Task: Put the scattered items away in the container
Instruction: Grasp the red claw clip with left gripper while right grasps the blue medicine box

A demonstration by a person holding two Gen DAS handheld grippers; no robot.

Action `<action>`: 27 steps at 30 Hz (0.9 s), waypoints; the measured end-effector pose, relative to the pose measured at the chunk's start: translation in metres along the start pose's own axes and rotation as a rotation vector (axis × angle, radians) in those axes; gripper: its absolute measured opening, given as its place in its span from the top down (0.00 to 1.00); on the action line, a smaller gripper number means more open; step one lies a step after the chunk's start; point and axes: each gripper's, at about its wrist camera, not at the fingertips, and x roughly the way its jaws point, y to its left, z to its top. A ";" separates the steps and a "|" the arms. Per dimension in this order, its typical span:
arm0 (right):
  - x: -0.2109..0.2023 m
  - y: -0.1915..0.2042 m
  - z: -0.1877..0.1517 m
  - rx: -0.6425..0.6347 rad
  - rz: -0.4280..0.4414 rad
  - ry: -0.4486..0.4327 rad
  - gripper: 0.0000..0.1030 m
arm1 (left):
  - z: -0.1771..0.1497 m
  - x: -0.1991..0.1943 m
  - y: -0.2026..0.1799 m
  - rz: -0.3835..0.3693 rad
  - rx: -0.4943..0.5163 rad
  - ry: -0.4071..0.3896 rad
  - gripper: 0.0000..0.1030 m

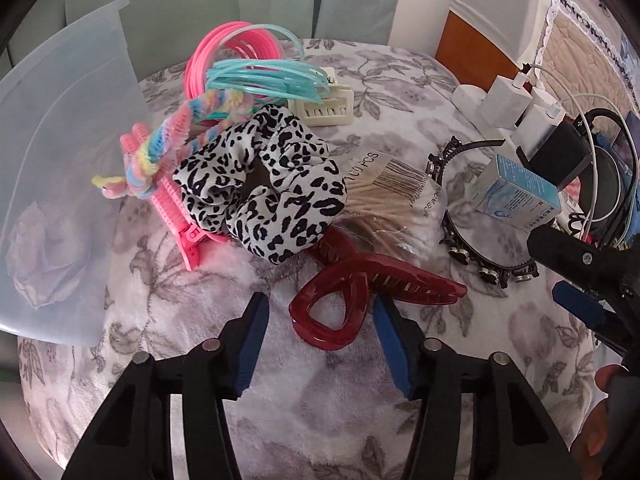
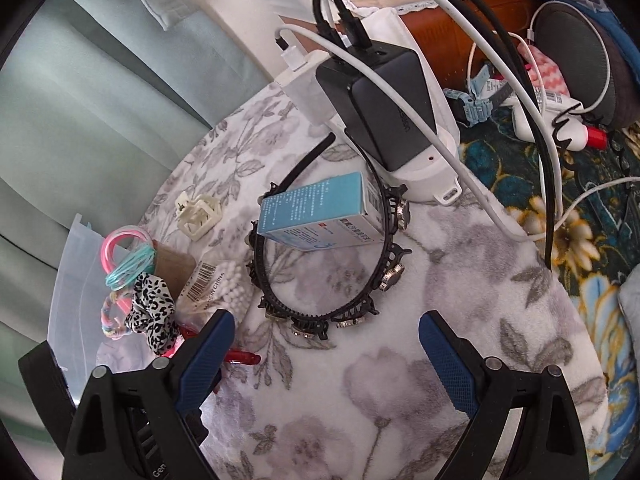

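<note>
At nine o'clock in the left wrist view, a clear plastic container (image 1: pixel 60 184) sits on the edge of the tabletop (image 1: pixel 320 420) with its flowered fleece cover. Beside it, at ten o'clock: pink clip (image 1: pixel 176 216) under a rainbow twisted band (image 1: pixel 168 148), pink hoops (image 1: pixel 236 52), teal bands (image 1: pixel 268 80). Centre: leopard scrunchie (image 1: pixel 260 184), touching a bag of cotton swabs (image 1: pixel 384 200); cream claw clip (image 1: pixel 324 108) at twelve o'clock. Left gripper (image 1: pixel 320 340): blue pads either side of the red claw clip (image 1: pixel 360 292), right pad touching its loop, left pad apart; not yet clenched on it. At three o'clock: black studded headband (image 1: pixel 476 256), with a blue box (image 1: pixel 516 192) lying across it. Right gripper (image 2: pixel 328 344) hovers released over bare cloth, headband (image 2: pixel 320 312) just beyond its fingertips. Chargers and cables (image 2: pixel 380 120) at one o'clock.
</note>
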 end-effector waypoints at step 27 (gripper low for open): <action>0.001 0.051 0.007 -0.217 -0.277 -0.263 0.16 | -0.001 0.012 0.006 -0.078 -0.027 0.019 0.63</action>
